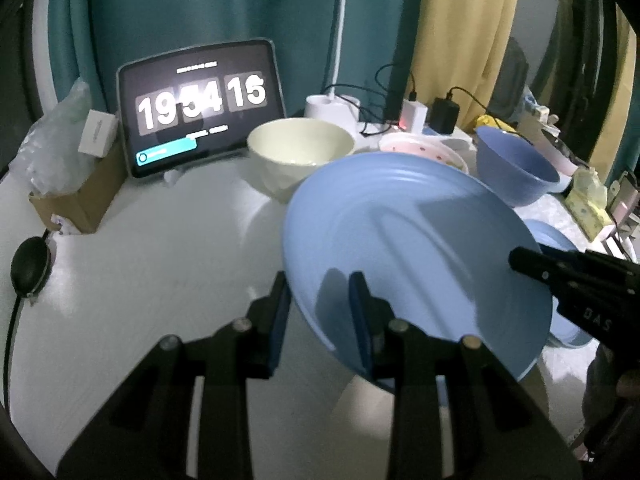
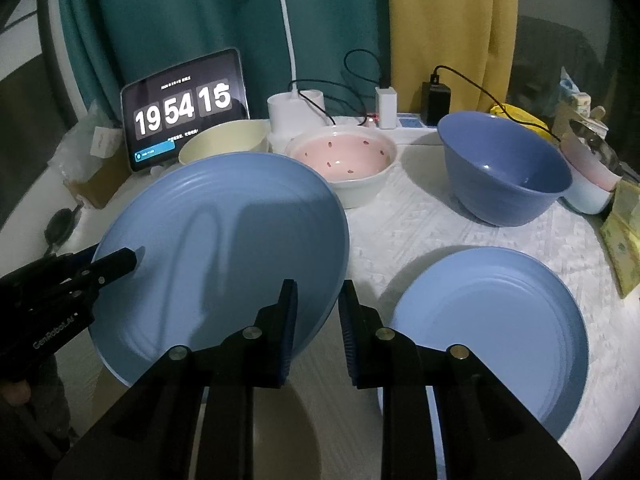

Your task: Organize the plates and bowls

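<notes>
A large light-blue plate (image 1: 400, 240) (image 2: 224, 240) hangs tilted above the white table, held at two edges. My left gripper (image 1: 320, 284) is shut on its near-left rim, one pad above and one below. My right gripper (image 2: 319, 286) is shut on the opposite rim. Each view shows the other gripper's fingers (image 1: 520, 260) (image 2: 128, 260) at the plate's far edge. A second blue plate (image 2: 488, 320) (image 1: 552, 240) lies flat on the table to the right. Behind stand a cream bowl (image 1: 300, 152) (image 2: 224, 142), a pink spotted bowl (image 2: 344, 156) (image 1: 424, 152) and a dark blue bowl (image 2: 504, 168) (image 1: 516, 168).
A tablet (image 2: 184, 108) showing a clock leans at the back left, with a white lamp base (image 2: 296, 114), chargers and cables beside it. A cardboard box (image 1: 80, 200) and a black round object (image 1: 30, 268) sit at the left edge. Yellow packets (image 2: 624, 240) lie at the right edge.
</notes>
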